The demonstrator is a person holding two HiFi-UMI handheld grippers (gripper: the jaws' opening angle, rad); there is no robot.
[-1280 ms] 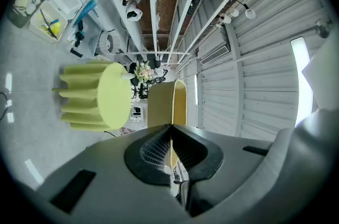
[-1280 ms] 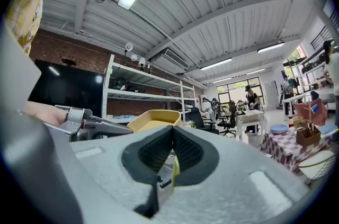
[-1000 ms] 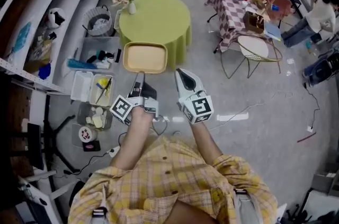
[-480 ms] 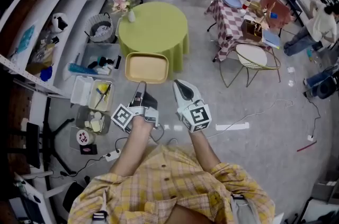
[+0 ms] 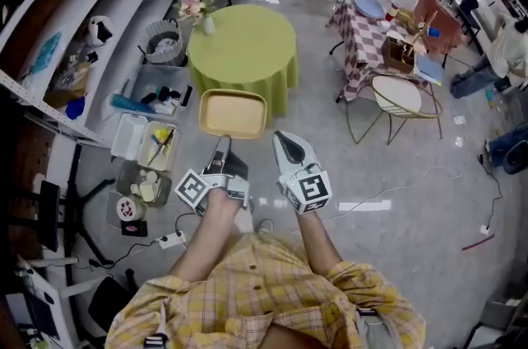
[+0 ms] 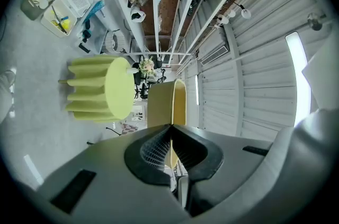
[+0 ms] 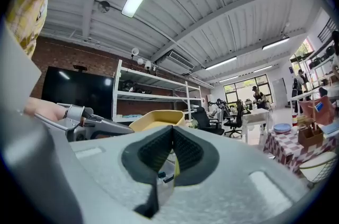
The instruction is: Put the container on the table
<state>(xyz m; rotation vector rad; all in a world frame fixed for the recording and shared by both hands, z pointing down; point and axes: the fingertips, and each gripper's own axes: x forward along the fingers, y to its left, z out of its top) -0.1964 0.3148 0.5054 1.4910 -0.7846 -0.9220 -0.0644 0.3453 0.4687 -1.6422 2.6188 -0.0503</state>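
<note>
At the far left stands a long white shelving [image 5: 82,25] with mixed items on it, and on the floor [image 5: 412,174] in front of it lie some clear plastic bins [image 5: 144,143] with small things inside. Next to them is the round counter [image 5: 243,42] under a green cloth, and on its left edge stands a small vase with flowers [image 5: 196,9]. The container [image 5: 233,112], a shallow yellow one with rounded corners, is not on the counter. It is held in the air above the floor, on the side of the counter near to the person, and in the head view its far edge meets the hanging cloth. The left gripper [image 5: 221,143] holds the middle of the container's near rim. In the left gripper view its jaws are closed on this thin yellow edge, and the container [image 6: 168,104] rises beyond them, with the counter [image 6: 114,89] to its left. The right gripper [image 5: 280,138] is just beside the container's near right corner. In the right gripper view its jaws are pressed together and the container [image 7: 156,119] shows behind them. A thin yellow strip shows in the gap, but I cannot tell if they pinch the rim. Further right stand a table with a checkered cloth [image 5: 367,38] and a wire chair [image 5: 398,96].
</note>
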